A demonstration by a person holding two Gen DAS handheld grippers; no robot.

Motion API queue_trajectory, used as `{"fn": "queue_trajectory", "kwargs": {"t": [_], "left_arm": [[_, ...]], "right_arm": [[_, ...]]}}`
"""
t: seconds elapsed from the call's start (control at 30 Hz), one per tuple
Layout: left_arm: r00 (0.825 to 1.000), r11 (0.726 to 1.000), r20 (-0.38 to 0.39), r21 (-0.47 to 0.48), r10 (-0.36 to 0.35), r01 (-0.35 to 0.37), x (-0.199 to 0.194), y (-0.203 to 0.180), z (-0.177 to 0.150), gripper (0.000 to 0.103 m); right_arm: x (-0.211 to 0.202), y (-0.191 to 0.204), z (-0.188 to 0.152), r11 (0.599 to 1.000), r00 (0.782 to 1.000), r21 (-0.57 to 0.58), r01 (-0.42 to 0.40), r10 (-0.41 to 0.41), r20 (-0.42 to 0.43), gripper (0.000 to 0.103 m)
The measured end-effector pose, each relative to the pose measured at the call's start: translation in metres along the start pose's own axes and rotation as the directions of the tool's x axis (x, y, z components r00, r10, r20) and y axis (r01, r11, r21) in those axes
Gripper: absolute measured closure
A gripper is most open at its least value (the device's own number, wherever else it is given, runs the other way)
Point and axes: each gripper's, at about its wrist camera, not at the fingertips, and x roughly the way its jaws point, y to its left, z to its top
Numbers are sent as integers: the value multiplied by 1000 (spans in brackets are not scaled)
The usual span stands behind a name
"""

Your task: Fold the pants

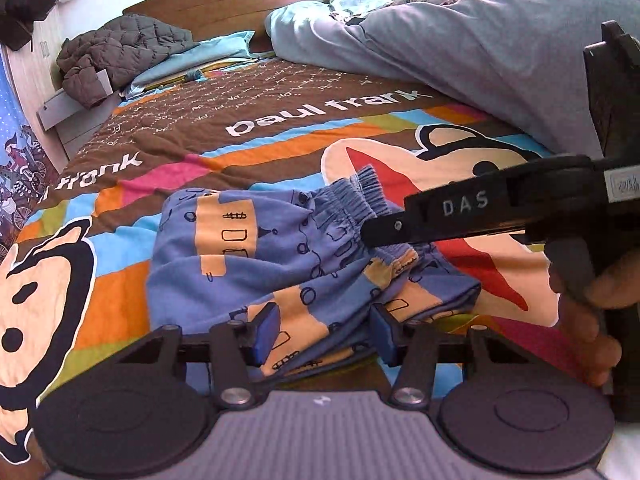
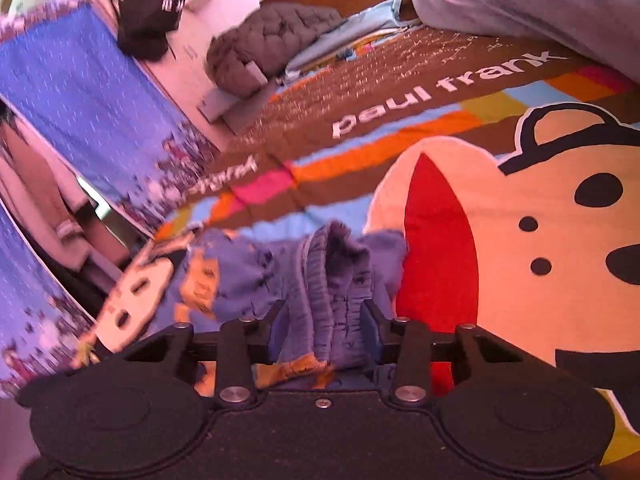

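Observation:
Small blue pants [image 1: 256, 264] with tan patches and black doodles lie bunched on the colourful bedspread [image 1: 280, 148]. My left gripper [image 1: 324, 332] is at the near edge of the pants, its blue pads either side of a fold of cloth, jaws open. My right gripper [image 1: 372, 232] reaches in from the right to the gathered elastic waistband [image 1: 352, 196]. In the right wrist view the right gripper [image 2: 325, 330] has the waistband [image 2: 332, 280] between its pads, with gaps at the sides.
A grey duvet [image 1: 500, 40] is heaped at the back right of the bed. A grey quilted jacket [image 1: 116, 52] lies at the back left by the wooden headboard [image 1: 240, 0]. A blue curtain [image 2: 80, 92] hangs at the left.

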Motion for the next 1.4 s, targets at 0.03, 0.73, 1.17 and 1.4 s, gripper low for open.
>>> {"fn": "queue_trajectory", "kwargs": {"t": [0.03,0.73,1.17,1.4], "left_arm": [[1000,1000,-2,0,-2,2,1,0,0,48],[996,968,49,-238,-71,81,-50,49,-17,37],[997,809,53,-582,-58,78,-11,114,-42,61],[982,734,150,-653,-118,188,-7,129,-65,66]], "right_arm": [[0,1,-4,1000,1000,-5,7,-7,0,70],[-19,-3,-9,991,992,-76,111,-116,-58,79],[-41,-4,-6,990,988,-100,98,-84,132,33],[-29,18,8,987,987,-154,52,-27,157,33]]}}
